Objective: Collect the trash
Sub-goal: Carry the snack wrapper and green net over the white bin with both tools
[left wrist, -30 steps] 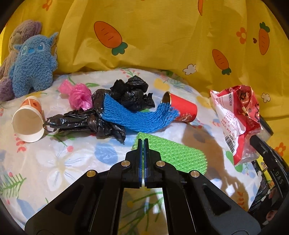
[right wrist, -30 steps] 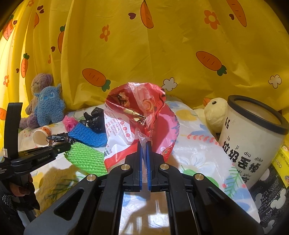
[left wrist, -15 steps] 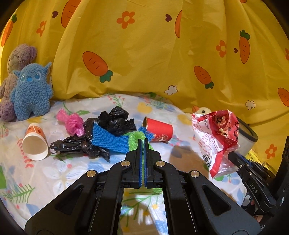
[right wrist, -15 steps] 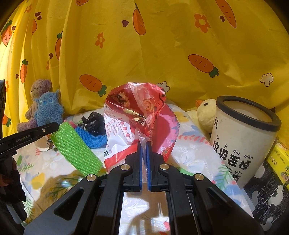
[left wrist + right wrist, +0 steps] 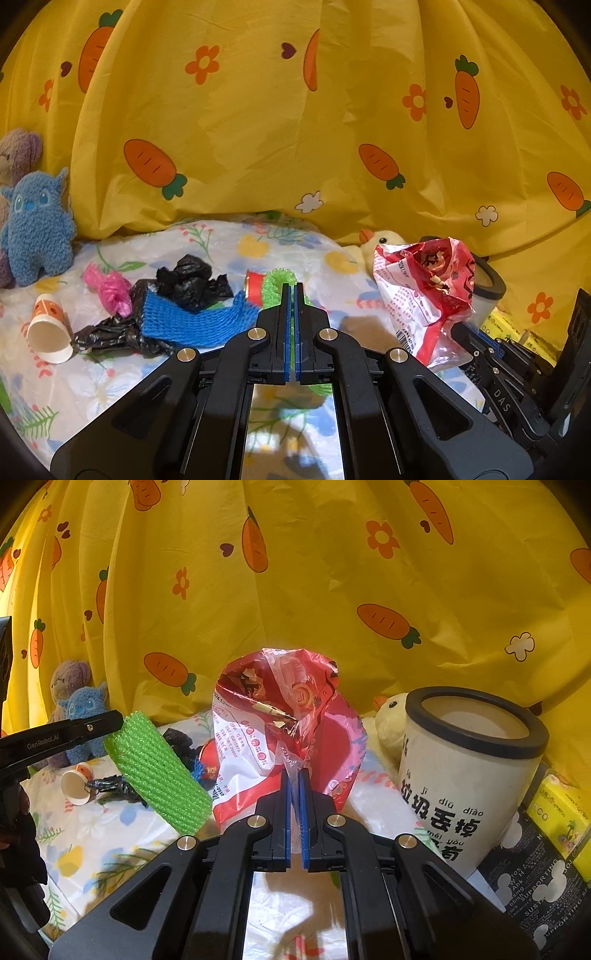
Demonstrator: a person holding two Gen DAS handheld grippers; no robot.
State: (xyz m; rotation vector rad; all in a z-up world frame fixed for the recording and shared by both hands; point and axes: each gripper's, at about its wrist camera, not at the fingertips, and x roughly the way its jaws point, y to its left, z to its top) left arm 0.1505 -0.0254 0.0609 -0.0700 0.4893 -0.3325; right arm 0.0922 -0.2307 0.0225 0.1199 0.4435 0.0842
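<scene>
While the left tongs [image 5: 118, 720] clamp the soft, light green foam net [image 5: 159, 771] by its edge, the right tongs [image 5: 294, 775] pinch the crinkly red wrapper [image 5: 280, 716] low, left of the bin [image 5: 469, 775].

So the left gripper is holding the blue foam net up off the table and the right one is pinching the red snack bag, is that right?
Not quite. The left gripper is holding the green foam net, as the right wrist view shows; the blue foam net lies on the table beside the black bags. The right gripper does pinch the red snack bag.
</scene>
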